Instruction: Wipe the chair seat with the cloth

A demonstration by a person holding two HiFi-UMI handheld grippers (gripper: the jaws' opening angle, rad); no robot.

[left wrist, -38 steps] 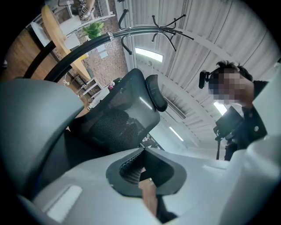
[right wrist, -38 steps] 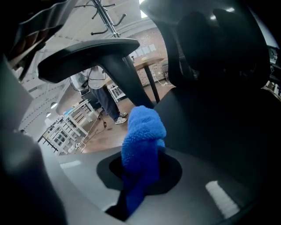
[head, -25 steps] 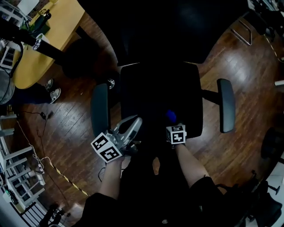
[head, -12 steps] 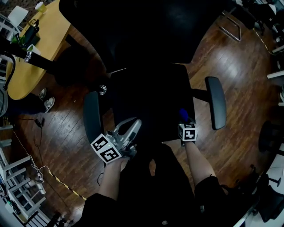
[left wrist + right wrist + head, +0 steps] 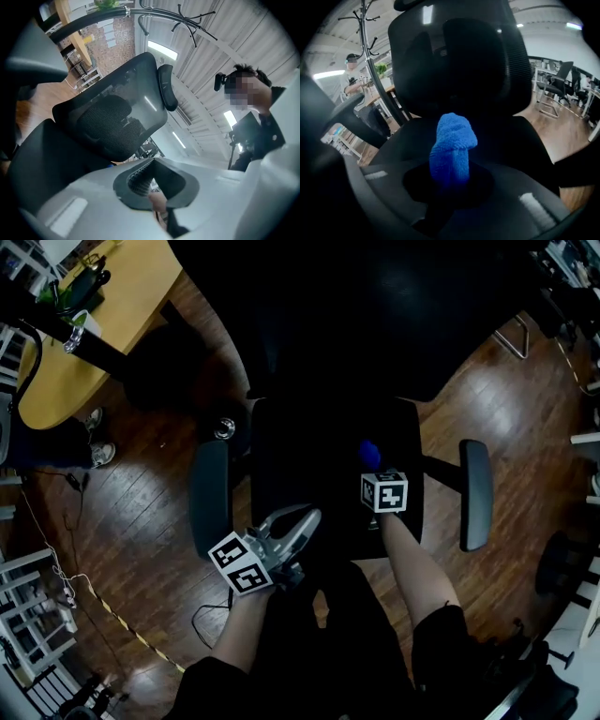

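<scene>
item: office chair, black, seen from above in the head view; chair seat [image 5: 323,460] dark and square, standing on a brown wooden floor [image 5: 141,512]. left armrest [image 5: 210,498] and right armrest [image 5: 475,491] grey, one on each side of the seat. mesh backrest [image 5: 454,56] upright behind the seat, with a headrest [image 5: 168,86] above it. item: cloth [image 5: 452,150], blue, terry, bunched into a roll; it sticks out forward from between the jaws of the right hand-held gripper [image 5: 452,185], which are closed on its lower end. in the head view the cloth [image 5: 370,454] lies over the right half of the seat, towards the middle of its depth, just ahead of the right hand-held gripper [image 5: 374,468]; whether it presses on the seat cannot be told. item: left hand-held gripper [image 5: 307,518], grey, at the front left corner of the seat, just beside the left armrest; in its own view the left hand-held gripper [image 5: 152,161] has its jaws closed tip to tip with nothing between them, aimed up at the backrest. surroundings: rounded wooden worktop [image 5: 89,329] at upper left, well apart from the chair; a pair of shoes [image 5: 98,454] on the floor below its edge; coat stand [image 5: 370,56] behind the chair; a person [image 5: 255,112] in dark clothes standing in the background.
</scene>
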